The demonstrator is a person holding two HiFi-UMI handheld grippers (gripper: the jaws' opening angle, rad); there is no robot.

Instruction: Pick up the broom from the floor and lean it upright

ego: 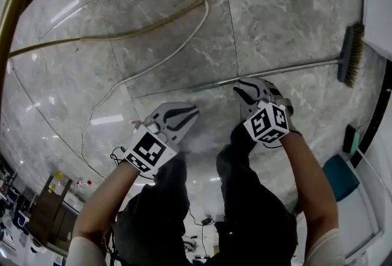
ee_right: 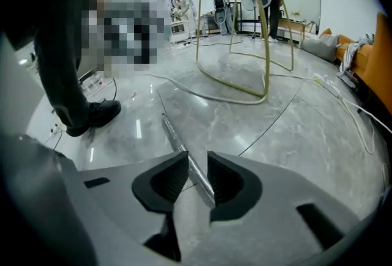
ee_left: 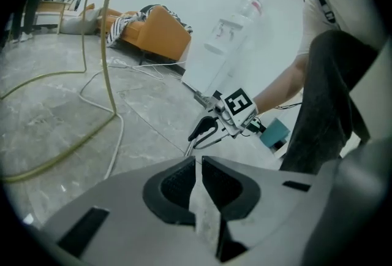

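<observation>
Down on the grey stone floor (ego: pixel 275 7) lies the broom (ego: pixel 282 70), its metal handle running left to right and its bristle head (ego: pixel 351 54) at the far right, close to a white board (ego: pixel 376 13). The right gripper (ego: pixel 247 92) hangs over the handle's left part with its jaws apart. In the right gripper view the handle (ee_right: pixel 174 136) runs through the gap and the pads do not press on it. Just left of it is the left gripper (ego: pixel 188 113), its jaws almost together with only a thin slit and bare floor showing between them. Farther left, a white cable (ego: pixel 153 65) curls past the thin gold legs of a wire frame (ego: pixel 92 32). An orange sofa (ee_left: pixel 156 38) stands far off.
</observation>
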